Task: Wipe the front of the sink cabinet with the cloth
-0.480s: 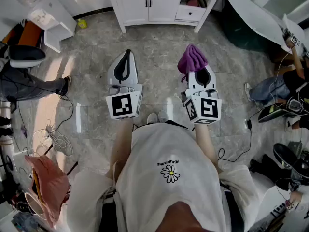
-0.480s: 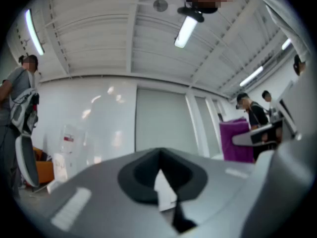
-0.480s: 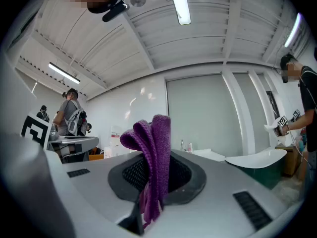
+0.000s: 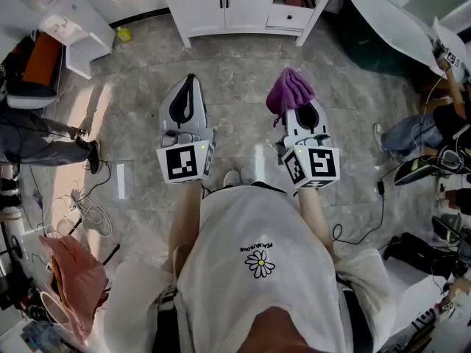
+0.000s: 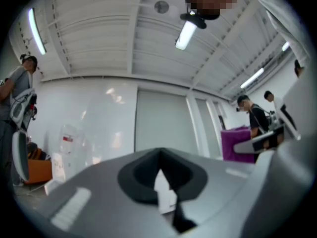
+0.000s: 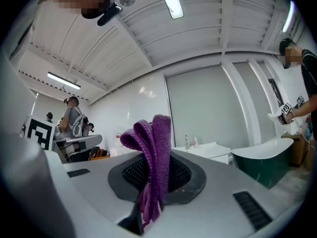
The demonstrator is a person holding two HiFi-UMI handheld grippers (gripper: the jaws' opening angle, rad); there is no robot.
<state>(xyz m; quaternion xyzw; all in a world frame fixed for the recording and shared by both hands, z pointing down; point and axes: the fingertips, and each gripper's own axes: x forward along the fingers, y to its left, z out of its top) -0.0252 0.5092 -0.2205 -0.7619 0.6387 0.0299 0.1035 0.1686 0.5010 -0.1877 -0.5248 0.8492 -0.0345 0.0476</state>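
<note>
The white sink cabinet (image 4: 243, 9) stands across the marble floor at the top of the head view, its right drawer (image 4: 291, 12) pulled open. My right gripper (image 4: 300, 107) is shut on a purple cloth (image 4: 289, 90), which bunches above its tips. In the right gripper view the cloth (image 6: 156, 148) stands up between the jaws of the right gripper (image 6: 148, 185), and the cabinet (image 6: 210, 151) with its tap is small and far off. My left gripper (image 4: 189, 83) is held level beside it, shut and empty. The left gripper (image 5: 161, 157) faces a plain white wall.
A dark green bathtub (image 4: 368, 35) with a white rim stands right of the cabinet. A white stand (image 4: 70, 20) and a yellow object (image 4: 124, 34) are at the upper left. A person's legs (image 4: 51, 142) and cables (image 4: 88, 208) lie left; seated people (image 4: 434, 127) are right.
Both grippers have edged slightly up and left towards the cabinet. The person at the left has shifted a leg further left.
</note>
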